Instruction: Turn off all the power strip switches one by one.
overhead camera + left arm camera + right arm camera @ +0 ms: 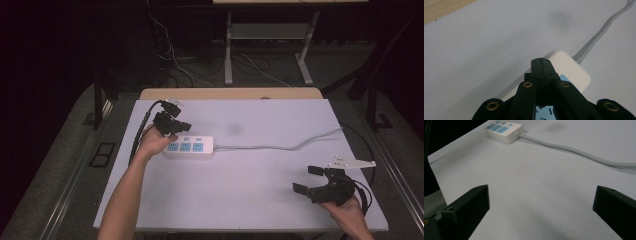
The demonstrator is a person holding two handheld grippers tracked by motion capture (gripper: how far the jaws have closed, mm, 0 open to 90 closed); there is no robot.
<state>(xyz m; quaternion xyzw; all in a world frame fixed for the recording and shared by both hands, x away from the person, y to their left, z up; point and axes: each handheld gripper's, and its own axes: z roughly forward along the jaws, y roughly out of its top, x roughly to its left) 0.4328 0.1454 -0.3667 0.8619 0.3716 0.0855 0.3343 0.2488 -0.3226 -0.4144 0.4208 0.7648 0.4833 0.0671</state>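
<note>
My left forearm reaches forward, its hand (150, 142) at the near left end of the white power strip (189, 145). The left tool (541, 60) has its jaws pressed together over the strip's top, holding nothing I can see. My right hand (347, 210) rests near the table's (260, 200) right front corner, right tool (307, 180) spread wide and empty. The strip's grey cord (280, 147) runs right across the white table; dark room beyond
</note>
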